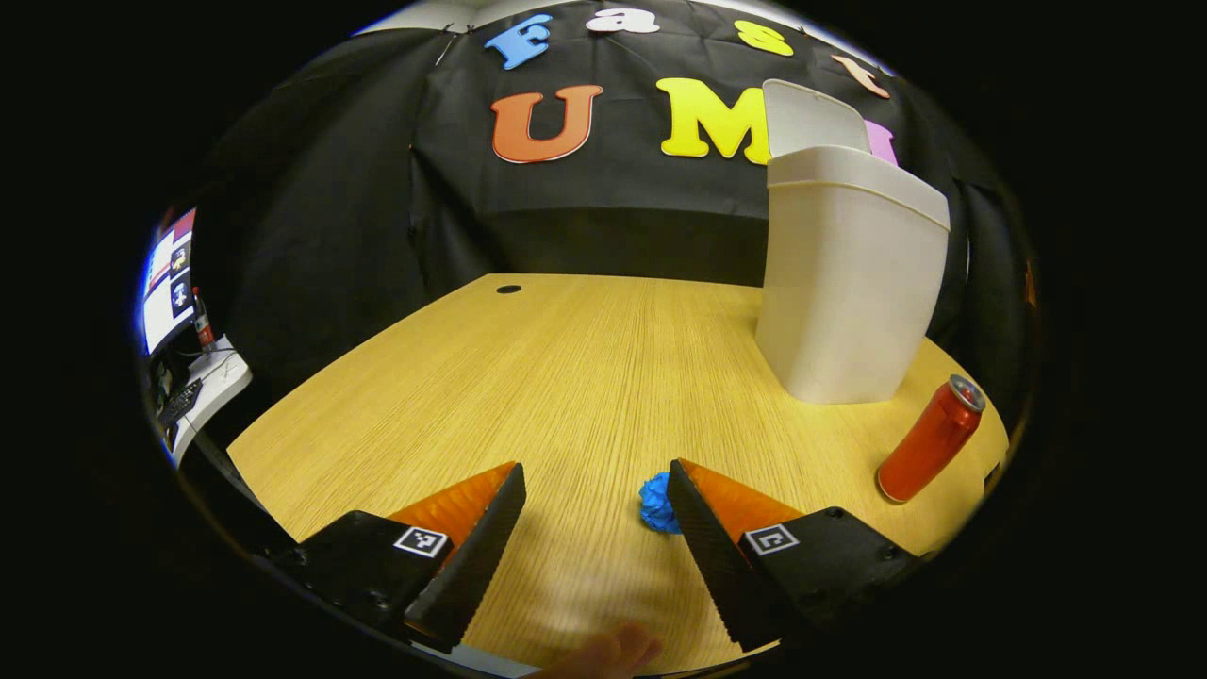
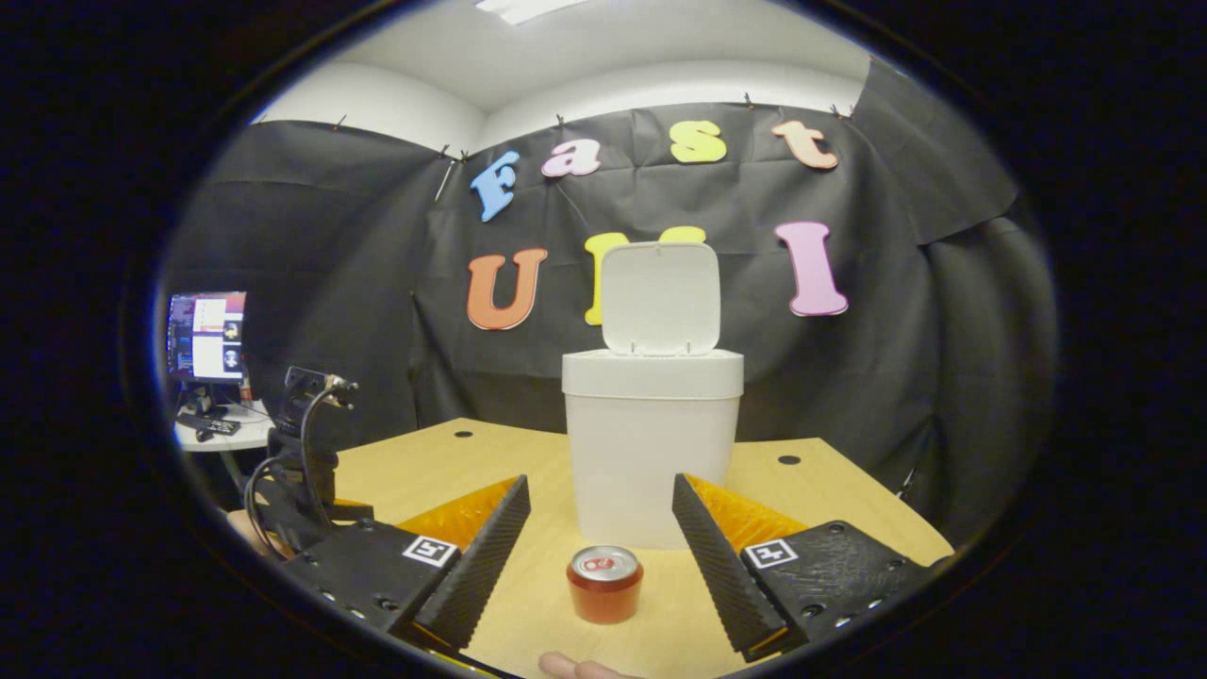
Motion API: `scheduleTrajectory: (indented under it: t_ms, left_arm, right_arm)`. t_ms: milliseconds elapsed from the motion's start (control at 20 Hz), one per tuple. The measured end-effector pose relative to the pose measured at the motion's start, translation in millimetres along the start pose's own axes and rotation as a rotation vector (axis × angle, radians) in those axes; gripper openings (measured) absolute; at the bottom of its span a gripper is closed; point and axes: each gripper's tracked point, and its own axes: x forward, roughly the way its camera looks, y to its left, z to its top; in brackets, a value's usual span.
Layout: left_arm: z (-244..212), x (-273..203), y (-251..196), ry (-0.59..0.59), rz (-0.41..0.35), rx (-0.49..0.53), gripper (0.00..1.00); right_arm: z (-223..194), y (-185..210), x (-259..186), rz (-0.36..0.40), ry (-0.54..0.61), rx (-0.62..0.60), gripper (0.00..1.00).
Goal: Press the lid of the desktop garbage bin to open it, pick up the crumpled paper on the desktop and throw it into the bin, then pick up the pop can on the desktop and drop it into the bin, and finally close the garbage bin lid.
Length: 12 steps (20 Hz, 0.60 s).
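Jaws of the left gripper [image 1: 596, 490] stand spread with the crumpled paper [image 1: 656, 504] just inside one; centre on it before pinching.

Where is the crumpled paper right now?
In the left gripper view, the paper lies on the desk, beside the left gripper's right-hand finger, nearer the camera than the bin and can.

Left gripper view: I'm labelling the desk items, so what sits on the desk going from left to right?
Crumpled paper → garbage bin, lid up → pop can.
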Motion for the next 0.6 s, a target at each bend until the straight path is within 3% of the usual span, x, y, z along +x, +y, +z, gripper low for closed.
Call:
scheduleTrajectory:
  t_ms: [200, 600]
  left_arm:
    - [-13.7, 3.1, -27.6, 0.036, -0.077, 0.016, 0.98]
    - [-27.4, 13.7, -40.2, 0.046, -0.082, 0.072, 0.93]
  right_arm:
    - [0.1, 4.8, -10.0, 0.007, -0.074, -0.003, 0.94]
    - [-20.9, 6.1, -17.2, -0.009, -0.054, -0.021, 0.97]
